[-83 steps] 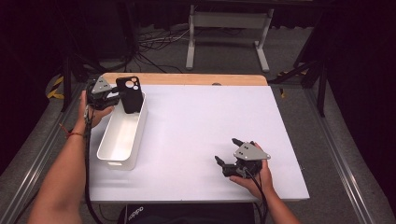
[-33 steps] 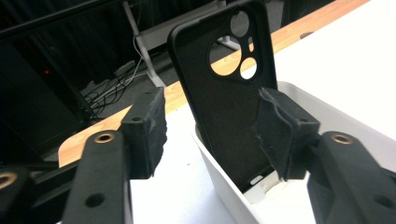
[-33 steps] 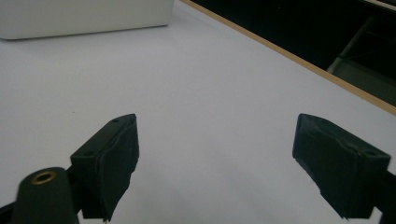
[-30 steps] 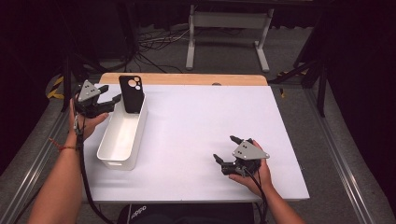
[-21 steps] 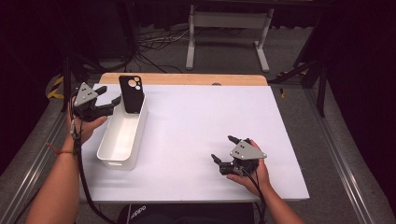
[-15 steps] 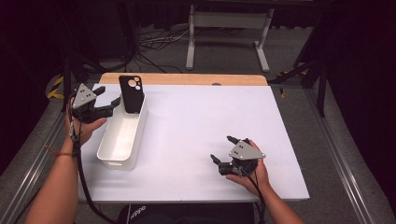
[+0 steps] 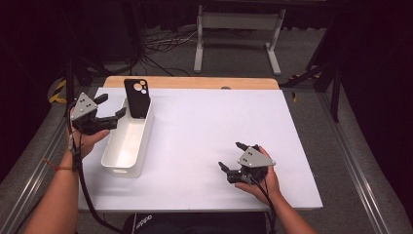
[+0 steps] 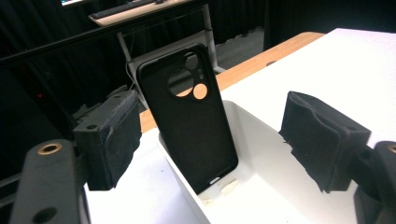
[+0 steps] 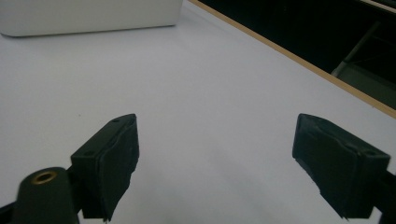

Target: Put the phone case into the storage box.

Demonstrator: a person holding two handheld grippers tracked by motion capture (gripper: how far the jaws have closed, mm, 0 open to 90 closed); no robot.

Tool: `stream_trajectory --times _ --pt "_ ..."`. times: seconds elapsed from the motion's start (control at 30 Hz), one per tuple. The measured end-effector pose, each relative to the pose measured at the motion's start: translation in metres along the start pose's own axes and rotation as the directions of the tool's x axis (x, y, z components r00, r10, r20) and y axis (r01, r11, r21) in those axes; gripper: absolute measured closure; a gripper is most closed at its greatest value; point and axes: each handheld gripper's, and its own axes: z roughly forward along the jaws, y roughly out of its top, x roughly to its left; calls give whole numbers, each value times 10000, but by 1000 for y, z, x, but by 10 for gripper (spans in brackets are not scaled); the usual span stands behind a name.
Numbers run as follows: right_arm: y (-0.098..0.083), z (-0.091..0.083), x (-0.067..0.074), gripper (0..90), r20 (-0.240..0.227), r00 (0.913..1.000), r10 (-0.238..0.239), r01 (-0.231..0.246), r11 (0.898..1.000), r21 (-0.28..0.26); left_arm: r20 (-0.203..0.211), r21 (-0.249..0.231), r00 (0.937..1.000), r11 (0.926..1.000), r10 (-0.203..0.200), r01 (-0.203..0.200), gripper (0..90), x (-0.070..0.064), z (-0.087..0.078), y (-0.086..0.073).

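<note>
High view
- Phone case [image 7: 136,98]: black, stands nearly upright at the far end of the white bin [image 7: 127,141], leaning on its end wall, camera cut-outs at the top.
- White bin: long and narrow, on the left part of the tabletop [image 7: 204,126], running from near to far.
- Left gripper [image 7: 111,109]: held just left of the bin's far end, jaws pointing toward the case but clear of it; they have just been opening, with nothing between them.
- Right gripper [image 7: 231,156]: rests in the person's hand on the near right of the tabletop, well apart from the bin, jaws spread and empty.

Left gripper view
- Jaws: both black pads stand wide, one at each side of the picture.
- Phone case [image 8: 189,121]: seen between the pads but farther off, touched by neither; its lower edge sits on the bin floor, its back tilted against the end wall.
- White bin [image 8: 271,140]: open top, inside bare apart from the case.

Right gripper view
- Jaws: wide apart, holding nothing, over bare white tabletop [image 9: 201,84].
- White bin [image 9: 88,18]: its side wall lies at the top left, far off.
</note>
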Motion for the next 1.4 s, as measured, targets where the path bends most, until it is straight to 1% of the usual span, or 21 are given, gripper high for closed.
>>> stream_trajectory --times 0.17,0.27,0.37,0.43,0.47,0.5,0.57,0.6,0.63,0.73,0.87,1.03,1.13,1.23,1.33,1.4 --pt "0 0 -1 155 39 10000 -47 47 10000 -30 61 32 10000 10000 48 -48 140 -4 -2 -3" --pt "0 0 -2 155 89 10000 -23 23 10000 -58 76 96 10000 10000 -7 6 116 -5 -3 -3" --pt "1 -2 -3 155 137 9999 -35 36 9999 -110 108 -58 9999 10000 -15 16 93 -8 -7 -3" --pt "1 -2 -3 155 127 9999 -24 26 9999 -101 138 -44 9999 10000 -21 21 86 -8 -8 -3" --pt "1 -2 -3 155 118 9999 -22 23 9999 -110 146 -32 9999 10000 43 -43 75 -9 -9 -3" --pt "1 -2 -4 155 136 9999 -23 25 9999 -127 180 -105 9998 9999 47 -45 71 -11 -10 -2" --pt "1 -3 -4 155 151 9999 -15 16 9999 -115 201 -209 9998 9998 59 -55 70 -13 -12 -2" --pt "2 -4 -4 151 160 9999 -9 11 9999 -123 264 -181 9996 9998 53 -48 69 -14 -12 -2" --pt "2 -4 -4 149 179 9998 2 0 9999 -134 305 -240 9995 9997 117 -110 67 -15 -13 -2" --pt "1 -5 -5 149 218 9998 7 -3 9999 -154 405 -178 9987 9994 311 -304 66 -21 -15 -1" --pt "1 -6 -5 148 222 9998 -19 23 9998 -181 559 -225 9978 9991 368 -356 69 -28 -20 -1" --pt "2 -7 -5 148 244 9997 -50 55 9998 -213 554 -388 9971 9980 529 -508 70 -35 -26 0" --pt "2 -7 -5 148 250 9997 -68 73 9997 -223 619 -464 9966 9976 545 -517 69 -37 -29 1" --pt "3 -8 -4 149 238 9997 -88 94 9997 -243 751 -681 9960 9967 485 -434 63 -40 -33 1" --pt "3 -8 -4 148 251 9997 -78 85 9996 -257 889 -709 9946 9964 528 -466 62 -44 -35 2" --pt "3 -9 -5 148 244 9997 -84 91 9996 -282 907 -688 9943 9963 568 -507 59 -46 -35 3"
